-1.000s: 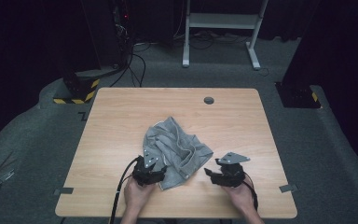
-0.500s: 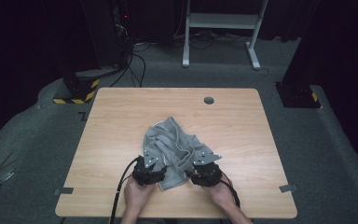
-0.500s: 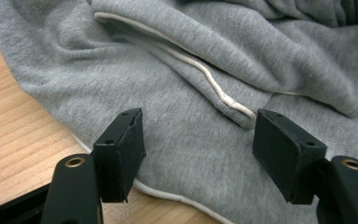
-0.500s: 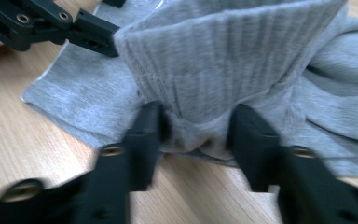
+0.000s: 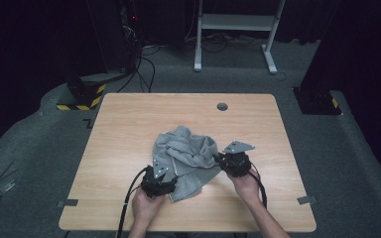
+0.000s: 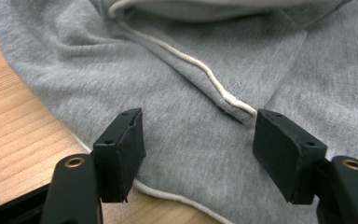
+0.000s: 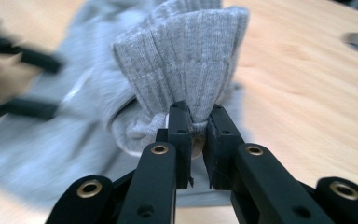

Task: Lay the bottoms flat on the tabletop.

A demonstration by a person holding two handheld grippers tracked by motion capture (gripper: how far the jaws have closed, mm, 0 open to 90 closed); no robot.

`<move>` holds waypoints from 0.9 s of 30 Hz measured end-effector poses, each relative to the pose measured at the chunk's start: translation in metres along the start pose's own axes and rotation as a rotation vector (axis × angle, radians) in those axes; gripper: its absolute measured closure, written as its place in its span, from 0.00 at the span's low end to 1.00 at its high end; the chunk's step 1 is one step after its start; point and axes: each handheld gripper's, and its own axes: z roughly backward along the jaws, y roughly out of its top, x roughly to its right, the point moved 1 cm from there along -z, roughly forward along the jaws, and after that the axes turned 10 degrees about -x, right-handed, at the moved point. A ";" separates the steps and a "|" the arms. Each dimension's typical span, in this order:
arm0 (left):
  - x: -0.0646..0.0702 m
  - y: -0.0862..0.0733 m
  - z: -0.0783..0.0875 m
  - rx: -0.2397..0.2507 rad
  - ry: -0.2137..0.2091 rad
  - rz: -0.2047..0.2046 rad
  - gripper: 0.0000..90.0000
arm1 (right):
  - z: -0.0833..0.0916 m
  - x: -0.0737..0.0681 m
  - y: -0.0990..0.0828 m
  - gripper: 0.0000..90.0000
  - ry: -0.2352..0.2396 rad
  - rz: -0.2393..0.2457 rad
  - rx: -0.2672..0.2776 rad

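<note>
Crumpled grey cotton-knit hooded sweatshirt (image 5: pixel 186 161) lying near the middle of the light wooden counter (image 5: pixel 129 119), toward its near edge; soft, limp, light, likely to sag and drag when lifted. Right claw (image 7: pixel 196 128), just closed, pinching the ribbed cuff (image 7: pixel 186 60), a firm place to grip. Left claw (image 6: pixel 198 149) agape over the white-piped hem, gripping nothing.

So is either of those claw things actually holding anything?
Yes: the right gripper pinches the grey sweatshirt by its ribbed cuff. The left gripper is open over the fabric.
</note>
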 end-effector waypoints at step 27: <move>0.000 0.000 0.000 0.001 0.003 -0.002 0.37 | -0.033 -0.025 -0.018 0.59 0.011 0.009 -0.111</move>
